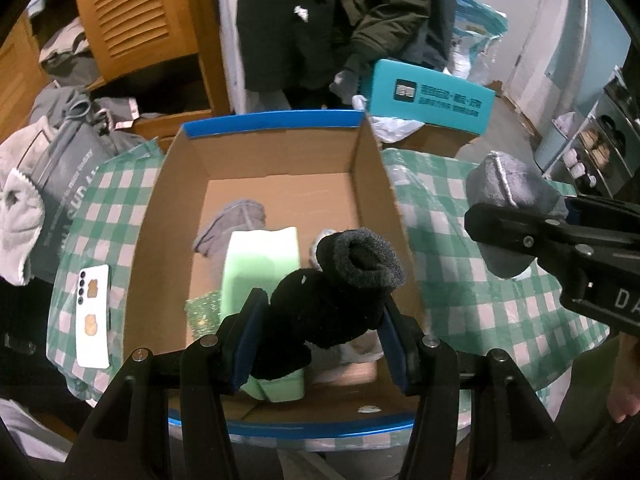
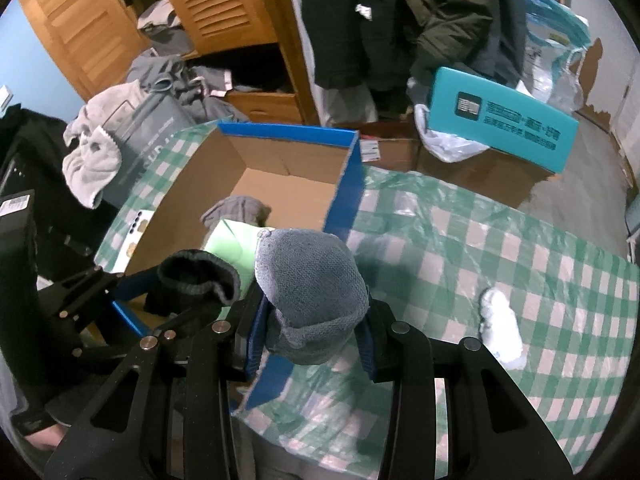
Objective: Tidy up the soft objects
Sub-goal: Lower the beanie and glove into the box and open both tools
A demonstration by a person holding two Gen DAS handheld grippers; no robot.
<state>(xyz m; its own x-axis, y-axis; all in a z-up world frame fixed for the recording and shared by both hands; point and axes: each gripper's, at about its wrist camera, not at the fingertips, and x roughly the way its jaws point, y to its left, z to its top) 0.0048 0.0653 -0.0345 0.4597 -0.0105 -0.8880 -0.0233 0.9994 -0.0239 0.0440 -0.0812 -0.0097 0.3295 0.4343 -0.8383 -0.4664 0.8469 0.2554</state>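
Observation:
My left gripper (image 1: 320, 328) is shut on a rolled black sock (image 1: 332, 300) with a dark grey cuff, held over the open cardboard box (image 1: 180, 208) with blue rims. Inside the box lie a grey sock (image 1: 230, 226), a pale green foam block (image 1: 260, 264) and a glittery green piece (image 1: 202, 316). My right gripper (image 2: 312, 340) is shut on a rolled grey sock (image 2: 312, 292), hanging over the box's right wall (image 2: 344, 196). That same grey sock (image 1: 504, 200) and right gripper show at the right of the left wrist view. The left gripper with the black sock (image 2: 196, 280) appears at the left.
A white fluffy sock (image 2: 500, 328) lies on the green checked tablecloth (image 2: 480, 248) to the right. A white phone (image 1: 94, 316) rests left of the box. A teal box (image 1: 428, 96), plastic bags, hanging coats and a wooden wardrobe with piled clothes stand behind.

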